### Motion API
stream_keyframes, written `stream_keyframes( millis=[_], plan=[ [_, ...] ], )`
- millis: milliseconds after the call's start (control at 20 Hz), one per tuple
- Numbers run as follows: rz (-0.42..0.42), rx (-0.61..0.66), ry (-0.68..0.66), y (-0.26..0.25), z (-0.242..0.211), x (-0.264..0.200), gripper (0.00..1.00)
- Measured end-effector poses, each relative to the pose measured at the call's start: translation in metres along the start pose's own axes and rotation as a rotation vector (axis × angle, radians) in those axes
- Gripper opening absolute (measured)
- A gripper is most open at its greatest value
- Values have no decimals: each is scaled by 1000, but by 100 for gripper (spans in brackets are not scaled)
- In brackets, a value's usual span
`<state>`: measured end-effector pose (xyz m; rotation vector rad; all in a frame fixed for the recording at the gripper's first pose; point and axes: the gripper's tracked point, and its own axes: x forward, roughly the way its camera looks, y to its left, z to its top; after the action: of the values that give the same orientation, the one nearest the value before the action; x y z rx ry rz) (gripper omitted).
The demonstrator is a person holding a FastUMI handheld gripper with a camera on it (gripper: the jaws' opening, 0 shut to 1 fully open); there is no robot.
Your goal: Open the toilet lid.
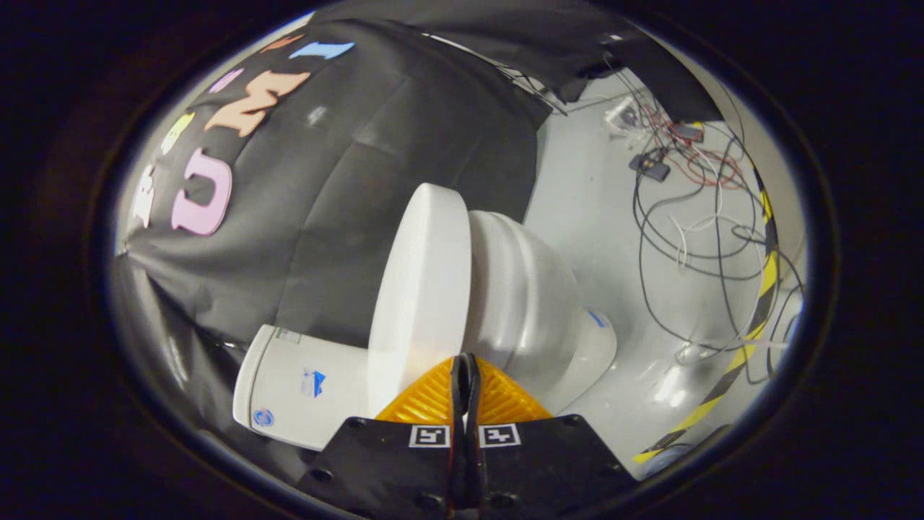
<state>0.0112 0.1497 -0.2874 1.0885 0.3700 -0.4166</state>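
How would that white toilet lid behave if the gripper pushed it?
The toilet lid looks thick and rigid, so it probably pivots as one piece rather than bending. Its glossy surface may be slippery against the gripper, whose fingers are closed together just before the lid's edge.

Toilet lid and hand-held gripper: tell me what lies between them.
Nothing shows between them in the gripper view. The hand-held gripper has its fingers closed together with an empty gap, tips right at the edge of the toilet lid, which lies against the bowl.

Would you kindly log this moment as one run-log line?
tongs: shut, empty | toilet lid: closed on bowl, just ahead of tongs | tank: beside lid | floor: loose cables
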Motion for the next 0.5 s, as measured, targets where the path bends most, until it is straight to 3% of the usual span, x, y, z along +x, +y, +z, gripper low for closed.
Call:
stream_keyframes(
  millis=[500],
  plan=[
    [-34, -180, -74, 63, 15, -27, 0]
  ],
)
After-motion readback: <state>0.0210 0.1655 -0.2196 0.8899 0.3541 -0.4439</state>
